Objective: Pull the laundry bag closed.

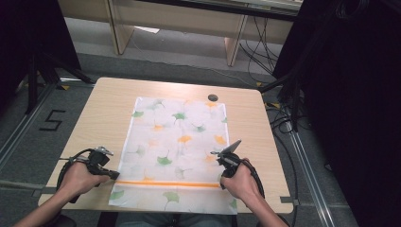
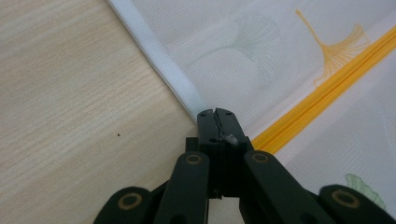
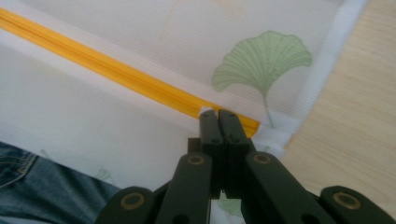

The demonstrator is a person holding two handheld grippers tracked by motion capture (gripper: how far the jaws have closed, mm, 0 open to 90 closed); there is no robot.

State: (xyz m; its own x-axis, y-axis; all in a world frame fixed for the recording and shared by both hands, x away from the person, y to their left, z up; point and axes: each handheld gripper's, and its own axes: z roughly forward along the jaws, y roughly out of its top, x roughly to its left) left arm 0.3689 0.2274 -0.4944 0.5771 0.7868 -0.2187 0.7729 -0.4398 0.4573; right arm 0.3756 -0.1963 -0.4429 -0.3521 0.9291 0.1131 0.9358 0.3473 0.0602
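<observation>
Both hand-held grippers, clenched, pinch the leaf-print cloth's edges beside its orange stripe.

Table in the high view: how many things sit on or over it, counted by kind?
Patterned cloth: 1
Small dark round object: 1
Handheld grippers: 2, left gripper and right gripper, each at an end of the cloth's orange stripe
Total: 4
</observation>
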